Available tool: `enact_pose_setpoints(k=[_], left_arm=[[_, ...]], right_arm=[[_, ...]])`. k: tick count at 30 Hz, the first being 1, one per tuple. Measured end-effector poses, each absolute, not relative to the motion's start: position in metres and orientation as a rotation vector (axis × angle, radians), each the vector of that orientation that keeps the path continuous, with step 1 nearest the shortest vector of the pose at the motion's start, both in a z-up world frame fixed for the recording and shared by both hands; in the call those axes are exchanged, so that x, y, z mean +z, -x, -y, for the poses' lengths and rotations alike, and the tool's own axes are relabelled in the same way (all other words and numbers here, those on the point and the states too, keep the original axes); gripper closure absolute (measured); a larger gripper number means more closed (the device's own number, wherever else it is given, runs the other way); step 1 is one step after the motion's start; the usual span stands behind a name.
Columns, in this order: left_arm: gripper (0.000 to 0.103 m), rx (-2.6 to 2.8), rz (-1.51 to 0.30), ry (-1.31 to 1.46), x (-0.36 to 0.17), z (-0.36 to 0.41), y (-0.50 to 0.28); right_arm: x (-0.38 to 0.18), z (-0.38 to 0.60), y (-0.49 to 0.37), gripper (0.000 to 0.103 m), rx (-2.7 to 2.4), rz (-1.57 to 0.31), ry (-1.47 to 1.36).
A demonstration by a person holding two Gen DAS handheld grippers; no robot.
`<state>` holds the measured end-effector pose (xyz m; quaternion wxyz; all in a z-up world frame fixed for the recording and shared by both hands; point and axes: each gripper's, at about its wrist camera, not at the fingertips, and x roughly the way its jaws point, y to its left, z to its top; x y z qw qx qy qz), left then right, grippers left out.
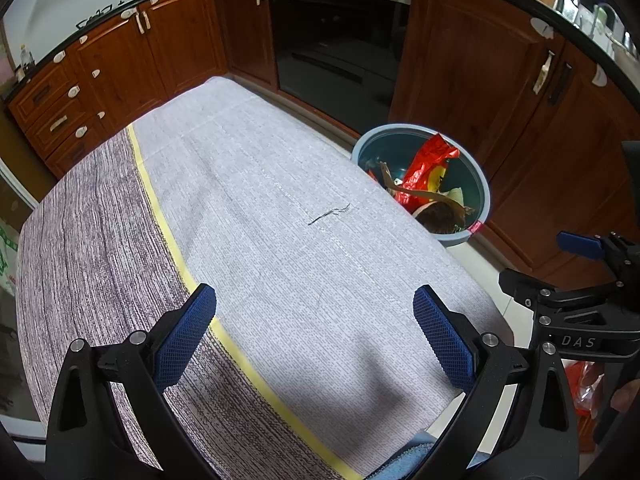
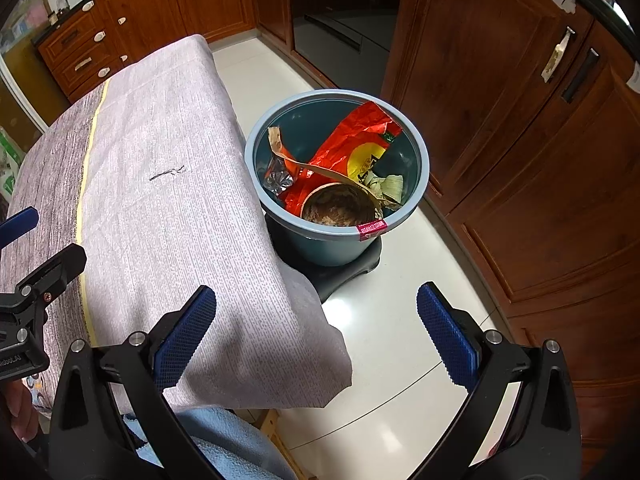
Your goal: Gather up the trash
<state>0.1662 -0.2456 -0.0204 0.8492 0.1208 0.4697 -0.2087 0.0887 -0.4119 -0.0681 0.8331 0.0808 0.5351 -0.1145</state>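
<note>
Flanking bin (image 2: pixel 416 148): draped table (image 2: pixel 168 208), cabinets (image 2: pixel 500 100).

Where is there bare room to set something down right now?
The tablecloth is bare from the yellow stripe to the edge by the bin, apart from a dark thread. The striped part left of the stripe is free too. The bin is crowded with wrappers.

A table (image 1: pixel 280 208) is covered by a pale grey cloth (image 2: pixel 168 240) with a darker streaked band on its left, edged by a yellow stripe (image 1: pixel 160 208). A thin dark thread (image 1: pixel 330 215) lies on the cloth toward its right side. On the white tiled floor (image 2: pixel 400 312), right of the table, stands a blue bin (image 2: pixel 416 148) on a black base (image 2: pixel 344 276).
</note>
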Motion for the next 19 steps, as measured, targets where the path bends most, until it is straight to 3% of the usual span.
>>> enact_pose_setpoints(k=[19], left_arm=[[0.004, -0.428, -1.021, -0.255, -0.0225, 0.2414, -0.1678]], right_arm=[[-0.0671, 0.4135, -0.0887, 0.007, -0.257, -1.14, -0.161]])
